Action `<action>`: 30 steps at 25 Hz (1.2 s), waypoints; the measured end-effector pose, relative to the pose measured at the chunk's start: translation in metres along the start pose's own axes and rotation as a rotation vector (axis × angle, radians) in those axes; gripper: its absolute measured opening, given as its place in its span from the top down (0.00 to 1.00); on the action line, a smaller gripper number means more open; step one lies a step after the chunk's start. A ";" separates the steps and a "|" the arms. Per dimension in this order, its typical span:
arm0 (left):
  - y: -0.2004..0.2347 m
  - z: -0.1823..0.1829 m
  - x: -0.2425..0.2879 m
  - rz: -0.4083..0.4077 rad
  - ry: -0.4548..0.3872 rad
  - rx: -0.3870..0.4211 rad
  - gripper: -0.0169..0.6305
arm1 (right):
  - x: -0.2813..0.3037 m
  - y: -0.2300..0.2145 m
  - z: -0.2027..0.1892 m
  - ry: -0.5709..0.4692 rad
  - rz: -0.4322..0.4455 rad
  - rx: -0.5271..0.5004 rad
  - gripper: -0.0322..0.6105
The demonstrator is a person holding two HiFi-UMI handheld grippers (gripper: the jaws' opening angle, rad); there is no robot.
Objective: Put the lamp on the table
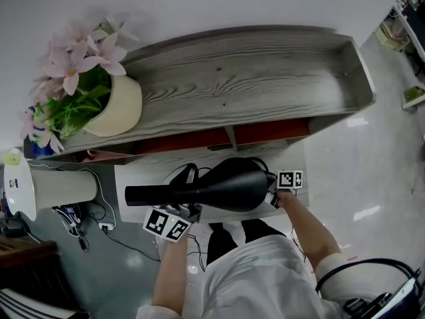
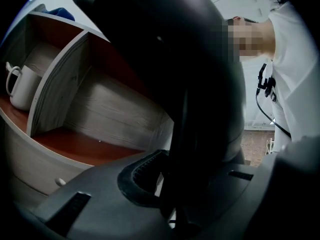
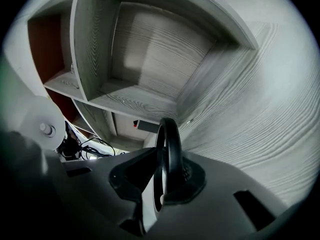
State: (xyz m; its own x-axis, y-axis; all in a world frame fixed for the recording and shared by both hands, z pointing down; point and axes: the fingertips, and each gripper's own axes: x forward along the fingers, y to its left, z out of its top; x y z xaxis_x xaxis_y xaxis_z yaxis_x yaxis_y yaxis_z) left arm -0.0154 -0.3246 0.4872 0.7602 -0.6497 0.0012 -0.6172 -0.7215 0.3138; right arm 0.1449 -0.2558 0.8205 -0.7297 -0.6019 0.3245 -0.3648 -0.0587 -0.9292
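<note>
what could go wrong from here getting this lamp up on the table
The right gripper pinches only a thin black ring of the black cone-shaped lamp, so it might swivel or slip. Held sideways with the left gripper too, it needs turning upright. That swing could knock the cream pot of pink flowers on the grey wood-grain table.

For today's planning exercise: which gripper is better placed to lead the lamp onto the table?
Probably right: the right gripper is shut on the lamp by its ring at the wide end, away from the flowerpot.
</note>
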 end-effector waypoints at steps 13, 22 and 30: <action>0.012 -0.023 0.003 0.036 0.036 -0.023 0.96 | 0.006 -0.022 0.006 0.006 -0.028 0.010 0.91; 0.011 -0.022 0.011 0.015 0.020 -0.076 0.96 | 0.006 -0.031 0.000 0.028 -0.041 0.009 0.91; 0.008 -0.023 0.015 0.031 0.026 -0.079 0.96 | 0.008 -0.039 0.003 0.014 -0.081 0.016 0.91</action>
State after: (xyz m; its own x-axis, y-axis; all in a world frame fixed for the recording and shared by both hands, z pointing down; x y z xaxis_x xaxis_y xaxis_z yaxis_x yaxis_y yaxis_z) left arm -0.0036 -0.3346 0.5118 0.7467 -0.6642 0.0361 -0.6232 -0.6795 0.3873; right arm 0.1549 -0.2605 0.8589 -0.7062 -0.5833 0.4014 -0.4143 -0.1194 -0.9023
